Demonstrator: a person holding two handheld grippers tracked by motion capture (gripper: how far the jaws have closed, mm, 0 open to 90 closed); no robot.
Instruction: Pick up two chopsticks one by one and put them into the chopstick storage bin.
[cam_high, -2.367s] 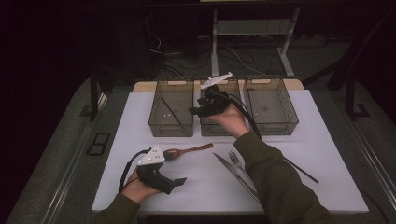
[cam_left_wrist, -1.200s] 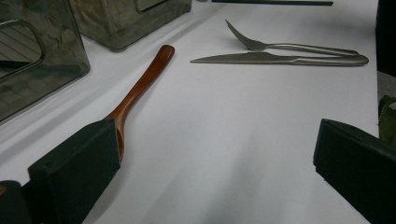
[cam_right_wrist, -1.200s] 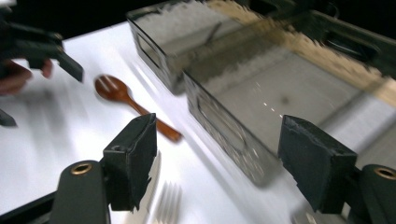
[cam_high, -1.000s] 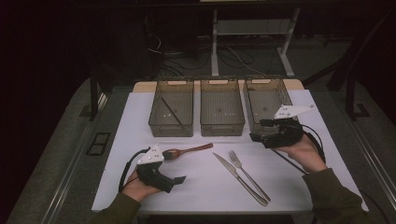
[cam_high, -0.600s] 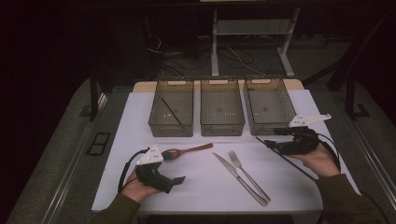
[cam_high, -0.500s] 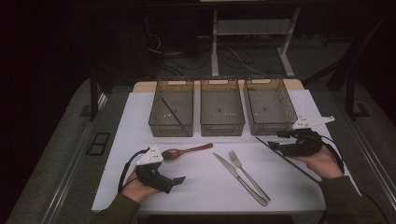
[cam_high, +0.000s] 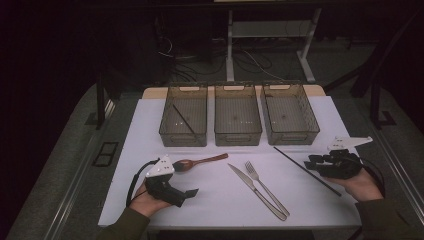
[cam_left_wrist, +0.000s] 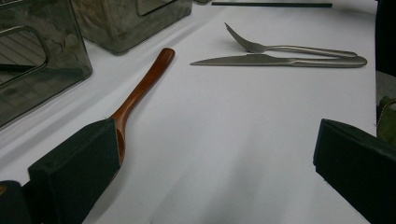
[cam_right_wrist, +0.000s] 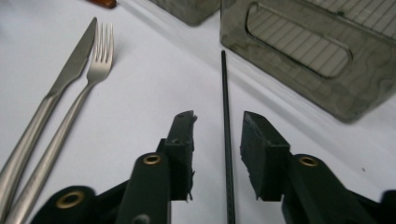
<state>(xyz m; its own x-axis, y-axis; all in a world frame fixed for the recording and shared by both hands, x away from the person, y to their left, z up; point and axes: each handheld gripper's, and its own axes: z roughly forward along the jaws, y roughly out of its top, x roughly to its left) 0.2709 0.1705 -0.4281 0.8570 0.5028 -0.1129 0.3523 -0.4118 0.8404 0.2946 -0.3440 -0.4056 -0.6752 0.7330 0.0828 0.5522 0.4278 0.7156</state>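
Right tongs just closing astride black chopstick, pads not yet pressing, to lift it off worktop; left tongs parked open.

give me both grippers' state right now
Left gripper: open, holding nothing, wooden spoon beside one jaw.
Right gripper: closing around the black chopstick, not yet gripping.

Thin black chopstick flat on table
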